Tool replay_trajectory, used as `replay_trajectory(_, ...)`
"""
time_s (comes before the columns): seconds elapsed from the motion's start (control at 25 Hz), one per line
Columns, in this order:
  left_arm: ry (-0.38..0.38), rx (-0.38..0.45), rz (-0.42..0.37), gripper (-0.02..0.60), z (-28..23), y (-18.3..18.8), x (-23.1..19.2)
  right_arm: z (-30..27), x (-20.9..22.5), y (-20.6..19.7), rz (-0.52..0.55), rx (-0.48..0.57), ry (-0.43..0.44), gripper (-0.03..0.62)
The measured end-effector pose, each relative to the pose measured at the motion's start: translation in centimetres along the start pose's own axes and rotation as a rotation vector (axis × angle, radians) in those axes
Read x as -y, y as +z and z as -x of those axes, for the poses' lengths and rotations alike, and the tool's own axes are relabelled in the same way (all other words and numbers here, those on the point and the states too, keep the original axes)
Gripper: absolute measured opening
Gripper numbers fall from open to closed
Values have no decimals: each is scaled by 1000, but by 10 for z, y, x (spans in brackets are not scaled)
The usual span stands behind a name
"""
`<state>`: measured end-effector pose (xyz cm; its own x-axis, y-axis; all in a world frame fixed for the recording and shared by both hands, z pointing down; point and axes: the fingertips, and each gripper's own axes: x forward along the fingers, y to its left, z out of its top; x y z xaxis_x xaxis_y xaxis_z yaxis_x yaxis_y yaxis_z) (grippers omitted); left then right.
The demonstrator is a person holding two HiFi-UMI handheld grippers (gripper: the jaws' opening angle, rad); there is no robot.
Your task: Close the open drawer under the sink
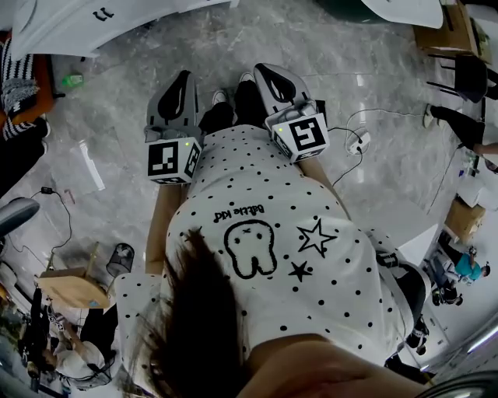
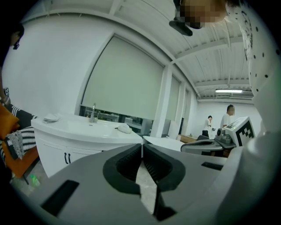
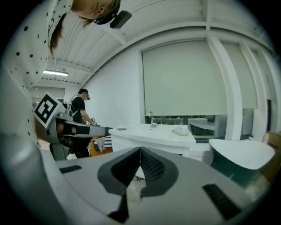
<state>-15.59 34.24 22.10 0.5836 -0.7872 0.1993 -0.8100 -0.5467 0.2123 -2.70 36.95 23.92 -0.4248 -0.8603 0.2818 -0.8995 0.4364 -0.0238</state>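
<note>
The white sink cabinet (image 2: 70, 147) stands ahead to the left in the left gripper view, with a faucet (image 2: 93, 113) on top and two black handles (image 2: 66, 157) on its front. No open drawer shows from here. The same cabinet (image 3: 151, 134) lies ahead in the right gripper view, and its edge (image 1: 101, 23) is at the head view's top left. My left gripper (image 1: 185, 75) (image 2: 142, 146) is shut and empty. My right gripper (image 1: 260, 69) (image 3: 140, 150) is beside it, also shut and empty. Both are held out in front of the body, above the floor, well short of the cabinet.
A round white table (image 3: 243, 154) on a dark base stands right of the sink. A person in black (image 3: 81, 107) works at the left, near an orange and striped bundle (image 2: 15, 143). Two people (image 2: 227, 117) stand far off. A power strip with cables (image 1: 359, 142) lies on the marble floor.
</note>
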Motion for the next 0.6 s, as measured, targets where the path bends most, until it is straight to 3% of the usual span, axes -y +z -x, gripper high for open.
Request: replay_trajectory(0.6, 73, 8, 41, 20, 9, 0, -12, -11, -4, 8, 27, -12, 55, 14)
